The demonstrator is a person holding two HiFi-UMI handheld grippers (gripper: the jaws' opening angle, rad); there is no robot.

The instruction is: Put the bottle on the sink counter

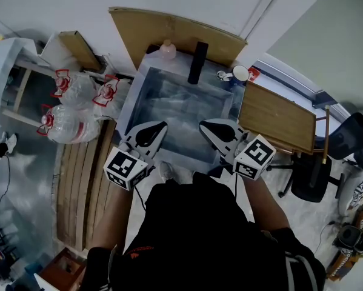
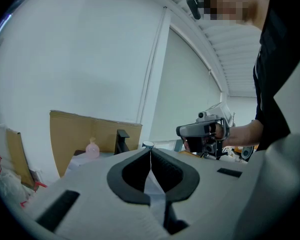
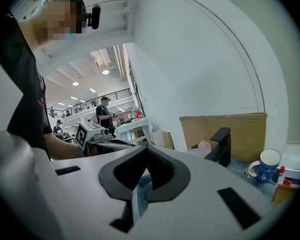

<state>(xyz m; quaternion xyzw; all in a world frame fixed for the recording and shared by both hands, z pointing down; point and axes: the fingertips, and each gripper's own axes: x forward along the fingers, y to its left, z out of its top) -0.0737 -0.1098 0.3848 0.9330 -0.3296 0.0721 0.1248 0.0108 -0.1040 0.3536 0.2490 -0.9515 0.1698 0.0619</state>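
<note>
A small pink bottle (image 1: pixel 167 50) stands upright on the back rim of the steel sink (image 1: pixel 146 80), left of the black faucet (image 1: pixel 197 62). The left gripper view has the bottle (image 2: pixel 92 149) far ahead to the left, and the right gripper view has it (image 3: pixel 205 146) beside the faucet (image 3: pixel 221 146). My left gripper (image 1: pixel 163 125) and right gripper (image 1: pixel 202 126) hover side by side over the sink's near edge, well short of the bottle. Both are shut with nothing between their jaws, as the left (image 2: pixel 151 150) and right (image 3: pixel 147 146) close views confirm.
A blue-and-white mug (image 1: pixel 240 73) sits at the sink's back right corner. Cardboard (image 1: pixel 175 32) leans on the wall behind. A wooden table (image 1: pixel 278 117) adjoins on the right, with an office chair (image 1: pixel 314 174) beyond. Plastic water jugs (image 1: pixel 72 108) and a wooden pallet (image 1: pixel 78 180) lie left.
</note>
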